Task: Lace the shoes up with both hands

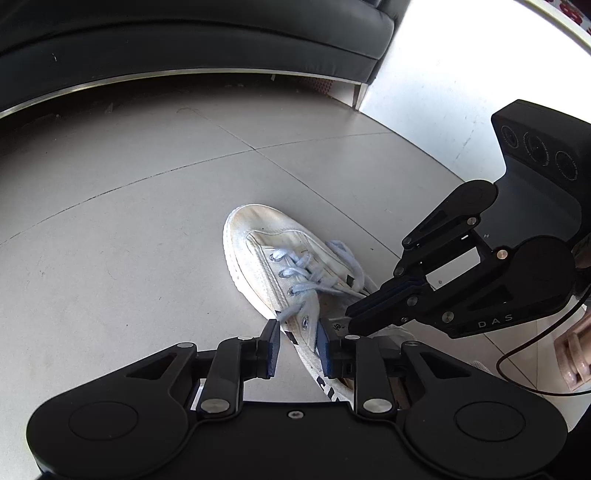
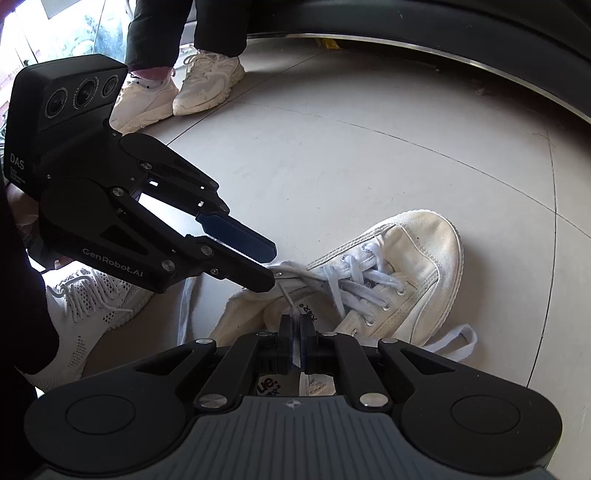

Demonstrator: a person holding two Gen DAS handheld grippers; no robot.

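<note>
A white canvas shoe [image 1: 280, 266] lies on the grey tiled floor [image 1: 129, 229], partly laced with a pale blue lace [image 2: 354, 280]. The left gripper [image 1: 297, 345] hovers at the shoe's collar, its fingers apart around the canvas edge. The right gripper [image 2: 296, 343] has its fingers pressed together on the lace's thin end, just above the shoe's opening. A black sofa [image 1: 184, 33] stands behind

Grey tile floor [image 1: 129, 221], black sofa [image 1: 184, 33] w/ chrome trim.
</note>
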